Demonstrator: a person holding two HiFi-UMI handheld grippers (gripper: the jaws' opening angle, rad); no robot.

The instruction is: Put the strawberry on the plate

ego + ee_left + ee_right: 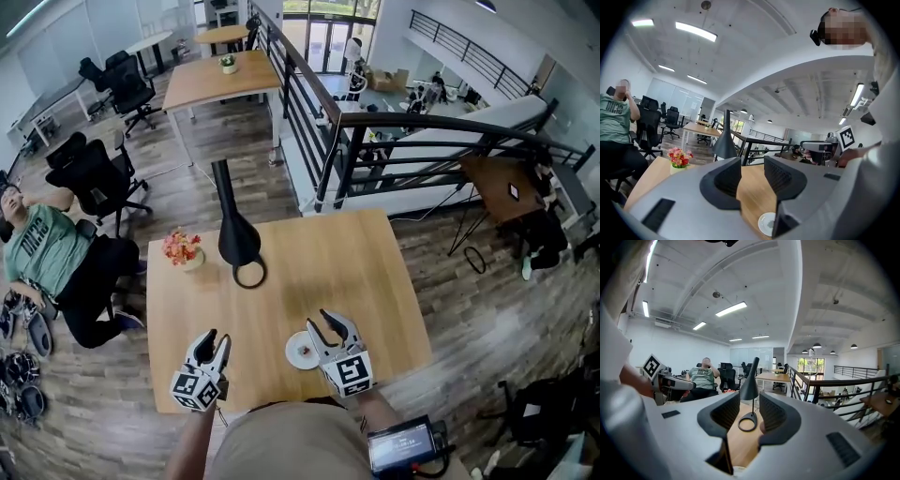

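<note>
Head view: strawberry (302,352) on plate (292,357) beside marker-tagged right hand-held gripper (335,326).

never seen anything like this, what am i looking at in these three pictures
No robot: a person holds a hand-held gripper in each hand, a two-jaw clamp carrying a cube with square markers. The head view comes from a camera on the person's head, looking down at the light wooden table. The left hand-held gripper and right hand-held gripper hover above its near edge. The other two pictures come from cameras riding on each gripper, looking along its jaws; both pairs stand apart, holding nothing. On the table: a black cone-shaded lamp with a ring base, a small pot of pink and red flowers, and a small white round plate bearing a little red thing, apparently the strawberry.
</note>
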